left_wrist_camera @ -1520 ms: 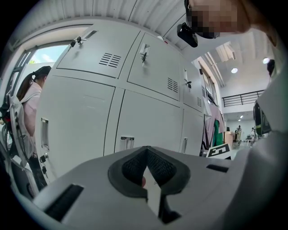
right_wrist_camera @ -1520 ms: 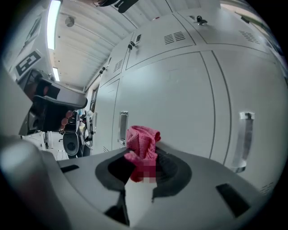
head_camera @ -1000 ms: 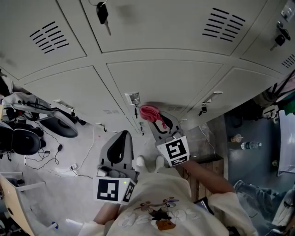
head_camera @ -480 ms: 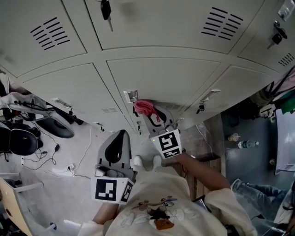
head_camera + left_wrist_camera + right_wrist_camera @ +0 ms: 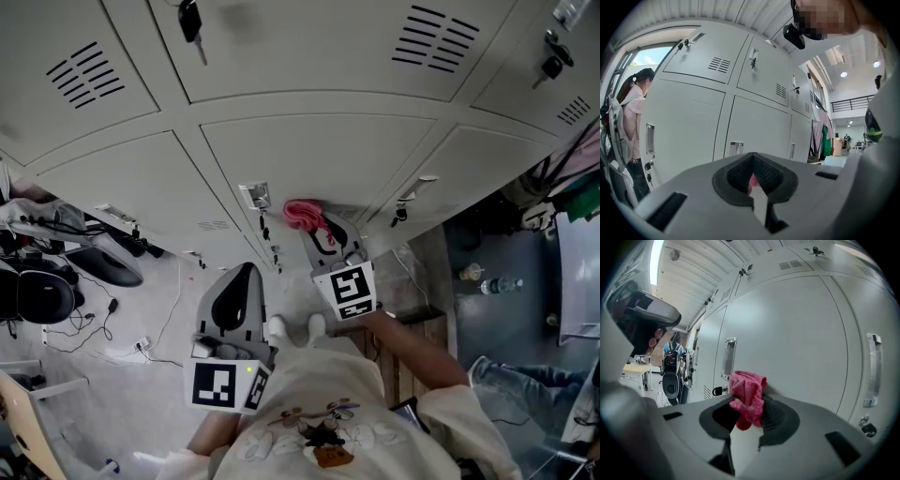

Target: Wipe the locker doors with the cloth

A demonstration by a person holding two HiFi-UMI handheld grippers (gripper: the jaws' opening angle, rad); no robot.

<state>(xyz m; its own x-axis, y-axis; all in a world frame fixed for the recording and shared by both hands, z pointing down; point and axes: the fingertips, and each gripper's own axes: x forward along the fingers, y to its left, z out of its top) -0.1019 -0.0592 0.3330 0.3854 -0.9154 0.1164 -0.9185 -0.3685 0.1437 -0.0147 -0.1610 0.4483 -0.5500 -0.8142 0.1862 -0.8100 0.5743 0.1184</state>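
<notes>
At the bottom of the head view lies the person's cream printed shirt [image 5: 328, 412]; just above it at lower left sits the left gripper [image 5: 248, 269], grey, its black-and-white marker cube [image 5: 225, 386] nearest the camera; in the left gripper view its jaws [image 5: 752, 157] are drawn together at the tips and grip nothing, with only a sliver of pink showing in the slit between the pads. At frame centre the right gripper [image 5: 314, 225] reaches further out; its jaws [image 5: 747, 401] are closed on the crumpled pink cloth [image 5: 302, 214], which bunches up above the pads [image 5: 747, 392] and presses against the pale grey metal locker door [image 5: 309, 159] in the middle of the lower row, just right of a silver latch plate [image 5: 254, 196]. Beyond, the upper row of doors fills the top of the frame; a black-headed key [image 5: 190, 21] hangs at upper left; black office chairs [image 5: 42, 291] stand at the left edge; a clear bottle [image 5: 502, 284] stands at the right.
</notes>
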